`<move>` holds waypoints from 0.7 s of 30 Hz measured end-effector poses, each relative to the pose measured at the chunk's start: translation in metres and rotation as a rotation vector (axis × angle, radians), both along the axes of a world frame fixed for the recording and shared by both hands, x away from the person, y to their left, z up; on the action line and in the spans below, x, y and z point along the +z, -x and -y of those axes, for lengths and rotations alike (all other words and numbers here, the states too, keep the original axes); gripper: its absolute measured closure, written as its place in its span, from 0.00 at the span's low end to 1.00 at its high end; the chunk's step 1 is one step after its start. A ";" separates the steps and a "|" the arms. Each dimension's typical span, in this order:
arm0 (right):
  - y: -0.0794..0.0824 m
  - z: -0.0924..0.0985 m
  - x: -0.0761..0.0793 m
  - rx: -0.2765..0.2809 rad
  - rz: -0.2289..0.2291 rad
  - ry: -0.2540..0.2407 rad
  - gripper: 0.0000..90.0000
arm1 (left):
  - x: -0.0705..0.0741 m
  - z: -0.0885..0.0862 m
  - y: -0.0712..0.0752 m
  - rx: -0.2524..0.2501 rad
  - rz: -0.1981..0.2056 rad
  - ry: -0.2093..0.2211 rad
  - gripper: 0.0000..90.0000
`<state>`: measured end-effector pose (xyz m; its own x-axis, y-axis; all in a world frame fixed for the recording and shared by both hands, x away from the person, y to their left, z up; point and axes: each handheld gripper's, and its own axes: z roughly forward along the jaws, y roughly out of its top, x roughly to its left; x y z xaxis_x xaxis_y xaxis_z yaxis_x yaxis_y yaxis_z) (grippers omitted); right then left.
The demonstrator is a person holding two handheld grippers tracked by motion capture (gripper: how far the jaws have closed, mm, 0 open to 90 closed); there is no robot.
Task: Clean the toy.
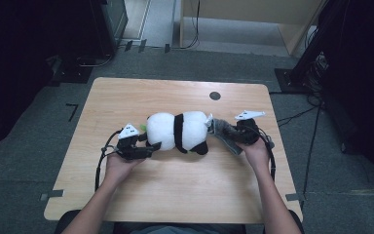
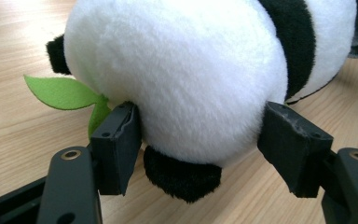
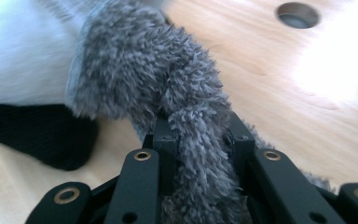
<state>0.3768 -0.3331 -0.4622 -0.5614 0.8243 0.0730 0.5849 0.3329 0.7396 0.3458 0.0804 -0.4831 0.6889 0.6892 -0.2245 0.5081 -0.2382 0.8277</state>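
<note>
A black-and-white panda plush [image 1: 177,130] lies on its side in the middle of the wooden table [image 1: 175,195]. My left gripper [image 1: 148,148] holds its round white end, and in the left gripper view the jaws of this gripper [image 2: 205,140] press on either side of the plush [image 2: 191,70]. A green felt leaf [image 2: 60,91] sticks out beside the left jaw. At the plush's other end hangs a grey fuzzy cloth [image 1: 221,129]. My right gripper [image 1: 233,136] is shut on it. In the right gripper view the cloth [image 3: 144,70] runs between the jaws of the gripper [image 3: 200,135].
A round cable hole [image 1: 215,95] sits in the table behind the plush. Dark stands and cables line the floor at the left and right. Bare tabletop lies in front of the plush, toward the person.
</note>
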 end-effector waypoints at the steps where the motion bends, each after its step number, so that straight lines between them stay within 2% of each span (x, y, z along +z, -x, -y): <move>1: -0.001 0.002 0.000 -0.005 0.004 -0.002 0.80 | 0.000 0.000 0.000 0.003 -0.001 0.003 0.34; 4: -0.004 0.010 0.000 -0.051 0.025 0.024 0.80 | -0.001 0.000 -0.001 0.004 0.002 0.004 0.34; 10: -0.016 0.028 -0.010 -0.131 0.043 -0.001 0.80 | -0.002 0.000 -0.002 0.005 0.005 0.006 0.34; 12: -0.020 0.030 -0.016 -0.146 0.039 -0.008 0.80 | -0.002 -0.001 -0.002 0.004 0.006 0.006 0.34; 17: -0.028 0.029 -0.028 -0.160 0.032 0.035 0.79 | -0.002 -0.001 -0.003 0.000 0.010 0.004 0.34; 21: -0.034 0.030 -0.035 -0.176 0.008 0.024 0.78 | -0.002 -0.001 -0.003 -0.004 0.006 0.006 0.33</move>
